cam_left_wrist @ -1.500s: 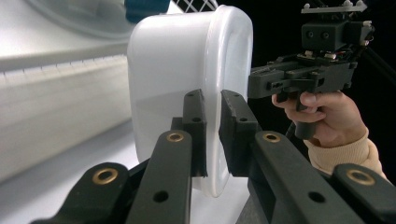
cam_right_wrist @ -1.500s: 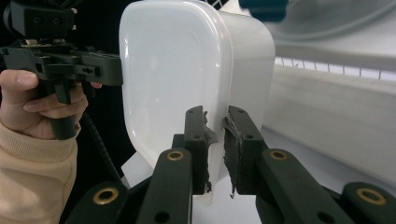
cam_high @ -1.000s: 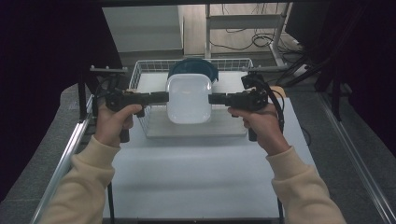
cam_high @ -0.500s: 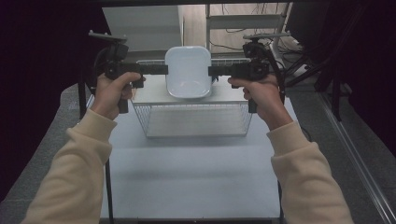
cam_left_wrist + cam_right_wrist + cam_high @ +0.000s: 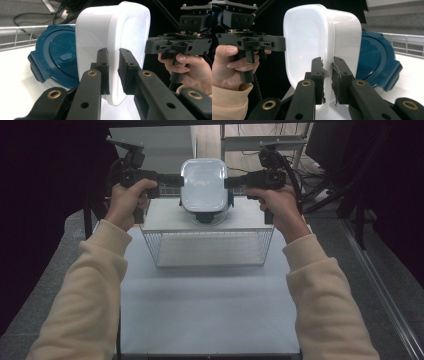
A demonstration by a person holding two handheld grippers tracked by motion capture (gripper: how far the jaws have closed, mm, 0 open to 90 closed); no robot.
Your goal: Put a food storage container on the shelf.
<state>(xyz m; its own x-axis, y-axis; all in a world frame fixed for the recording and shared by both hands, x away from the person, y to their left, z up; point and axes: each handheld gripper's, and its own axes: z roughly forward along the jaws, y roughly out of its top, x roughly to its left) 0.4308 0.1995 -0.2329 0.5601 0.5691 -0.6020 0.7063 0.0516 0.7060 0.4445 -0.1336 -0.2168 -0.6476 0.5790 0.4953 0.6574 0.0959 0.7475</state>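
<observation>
High view, near to far: bare white counter (image 5: pixel 210 310) is being shown in the foreground, then a wire basket (image 5: pixel 207 247), and above its far edge a white plastic container (image 5: pixel 203 185) is being held in the air between the two tongs. The left tongs (image 5: pixel 175 181) are being clenched on one rim of the container, and the right tongs (image 5: pixel 229 182) on the opposite rim; in the left gripper view (image 5: pixel 113 72) and the right gripper view (image 5: pixel 327 80) the wall is being pinched thinly between the pads. A dark blue lid (image 5: pixel 205 215) is lying beneath the container, on a raised white surface behind the basket.

Risks, as judged from this pose: the container is being carried by two narrow pinches on a smooth, thin wall, so slipping is being invited if either hand is tilted or the two hands are drawn apart unevenly. If one grip is lost, the container is likely to be swung on the other and dropped onto the lid or the basket rim. Too hard a squeeze is likely to be flexing the wall and loosening the hold.

Surface and room: the counter is being kept white and matt. Grey floor (image 5: pixel 65 240) is lying to both sides, dark curtains (image 5: pixel 45 180) are hanging at left and right, and a metal frame with loose cables (image 5: pixel 260 152) is standing behind.
</observation>
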